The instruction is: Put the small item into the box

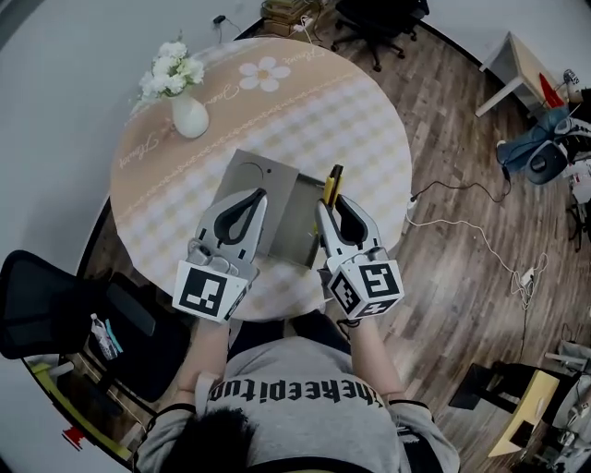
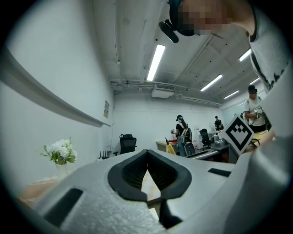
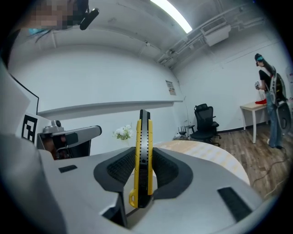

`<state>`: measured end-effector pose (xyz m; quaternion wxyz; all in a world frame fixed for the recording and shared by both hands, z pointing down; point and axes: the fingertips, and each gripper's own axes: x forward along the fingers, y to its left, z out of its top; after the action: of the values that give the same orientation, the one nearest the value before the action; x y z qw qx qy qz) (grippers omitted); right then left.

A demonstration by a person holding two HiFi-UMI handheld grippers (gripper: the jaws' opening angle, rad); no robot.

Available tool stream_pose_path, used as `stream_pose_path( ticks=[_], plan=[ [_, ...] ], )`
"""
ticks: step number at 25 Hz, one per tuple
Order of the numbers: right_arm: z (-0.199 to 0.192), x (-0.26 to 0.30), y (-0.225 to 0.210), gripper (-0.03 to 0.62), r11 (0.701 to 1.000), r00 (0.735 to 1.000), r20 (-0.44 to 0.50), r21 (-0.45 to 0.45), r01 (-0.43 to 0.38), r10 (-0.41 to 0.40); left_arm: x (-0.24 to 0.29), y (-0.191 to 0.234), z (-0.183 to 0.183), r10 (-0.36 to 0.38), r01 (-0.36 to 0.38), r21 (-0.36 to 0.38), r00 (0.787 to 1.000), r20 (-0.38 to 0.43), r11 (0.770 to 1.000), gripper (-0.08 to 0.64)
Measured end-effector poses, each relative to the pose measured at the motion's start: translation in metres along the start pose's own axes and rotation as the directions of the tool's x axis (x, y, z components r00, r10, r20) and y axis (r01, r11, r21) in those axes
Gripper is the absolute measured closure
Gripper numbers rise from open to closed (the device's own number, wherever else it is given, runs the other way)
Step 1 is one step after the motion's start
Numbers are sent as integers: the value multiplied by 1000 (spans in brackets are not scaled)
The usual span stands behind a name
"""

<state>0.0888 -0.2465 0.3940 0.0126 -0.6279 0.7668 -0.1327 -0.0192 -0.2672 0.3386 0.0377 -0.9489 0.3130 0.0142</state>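
A yellow and black utility knife (image 1: 332, 181) (image 3: 143, 155) stands upright between the pads of my right gripper (image 1: 333, 198) (image 3: 143, 153), which is shut on it. The knife's tip pokes out past the fingertips. It hangs over the right edge of a flat grey box (image 1: 280, 208) on the round table (image 1: 369, 129). My left gripper (image 1: 259, 197) (image 2: 147, 152) hovers over the box's left half, jaws shut and holding nothing. In the right gripper view, the left gripper's (image 3: 68, 135) body shows at the left.
A white vase of flowers (image 1: 187, 111) (image 2: 60, 154) stands at the table's far left. A black office chair (image 1: 55, 314) sits near left, another (image 1: 377, 22) beyond the table. White cables (image 1: 480, 240) trail over the wooden floor at right. People (image 2: 183, 132) stand far off.
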Motion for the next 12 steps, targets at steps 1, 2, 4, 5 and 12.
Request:
stream_pose_path(
  ticks=[1,2,4,5,12],
  plan=[
    [-4,2,-1,472,1000,1000,-9,9,15,-15,1,2,-2,-14,14,-3,1000,1,1000,545],
    [-9,5,-2,472,999,999,-19,17,30,-29,2,3,-4,-26,26,-6,1000,-3,1000,545],
    [-19,9,-4,472,997,997,-39,35,63,-62,5,6,-12,-54,54,-10,998,-23,999,545],
    [-24,12,-6,472,996,996,-51,44,81,-79,6,8,-15,-69,69,-19,997,-33,997,545],
    [-64,26,-17,472,975,976,-134,121,188,-171,20,13,-39,-170,165,-66,982,-78,984,545]
  ],
)
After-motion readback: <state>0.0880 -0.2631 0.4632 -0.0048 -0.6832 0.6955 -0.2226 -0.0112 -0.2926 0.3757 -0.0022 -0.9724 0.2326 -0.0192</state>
